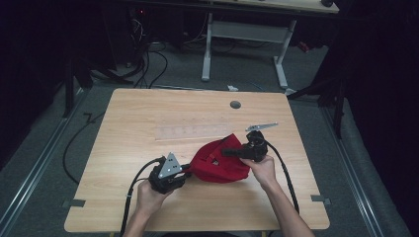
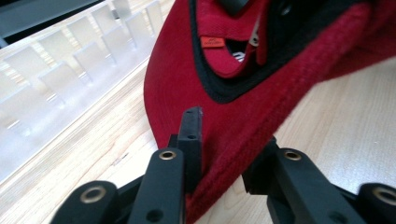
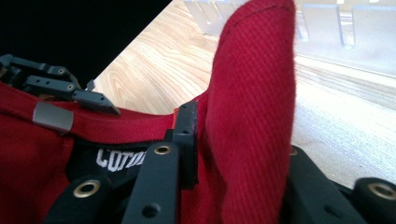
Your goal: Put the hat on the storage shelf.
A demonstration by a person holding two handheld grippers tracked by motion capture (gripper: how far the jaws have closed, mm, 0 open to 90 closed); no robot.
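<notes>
Red cap (image 1: pixel 217 163): lies inside up on wooden table (image 1: pixel 148 207), right of centre, near clear compartment tray (image 1: pixel 192 131). Left gripper (image 1: pixel 185 170): jaws clamp its brim edge. Right gripper (image 1: pixel 228 152): jaws around its raised rim fabric, gripping it.

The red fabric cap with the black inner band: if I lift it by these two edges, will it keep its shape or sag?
The red fabric cap will probably sag: the cloth edge between the right gripper's jaws stands folded and soft. The brim in the left gripper looks stiffer, curved and flat. It seems light, unlikely to slip from the pads.
</notes>
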